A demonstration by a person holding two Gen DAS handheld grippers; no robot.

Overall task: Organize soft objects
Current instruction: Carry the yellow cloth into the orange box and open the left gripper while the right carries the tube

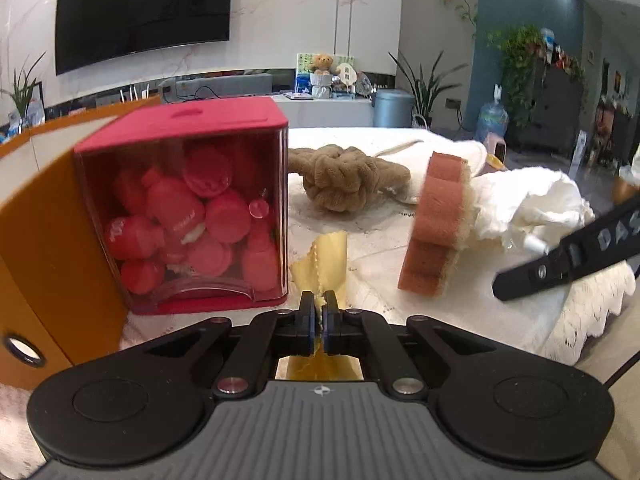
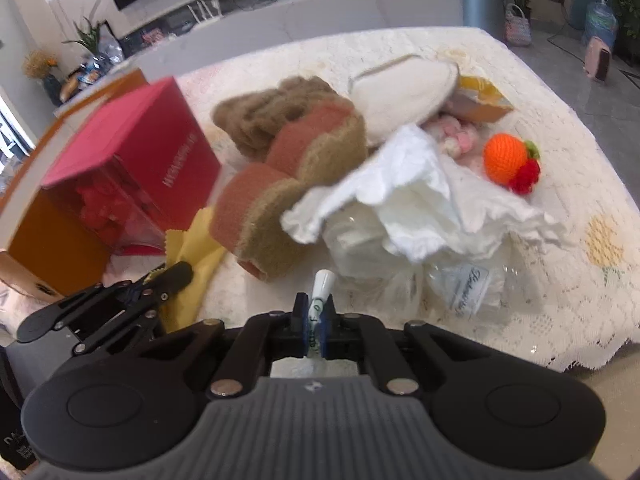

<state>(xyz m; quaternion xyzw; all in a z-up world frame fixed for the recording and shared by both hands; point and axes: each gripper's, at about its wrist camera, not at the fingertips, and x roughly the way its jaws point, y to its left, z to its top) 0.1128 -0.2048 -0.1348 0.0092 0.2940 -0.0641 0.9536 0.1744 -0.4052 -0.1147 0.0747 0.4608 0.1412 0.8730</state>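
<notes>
One yellow cloth [image 1: 326, 264] between clamped jaws.

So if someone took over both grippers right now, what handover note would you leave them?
Left gripper: shut on the yellow cloth, beside the red box.
Right gripper: shut on a white tab of the clear plastic packet.
On the lace tablecloth: scrub sponge, brown knotted plush, white tissue, orange crochet fruit.
Done: nothing visibly sorted. Left: all soft items.
</notes>
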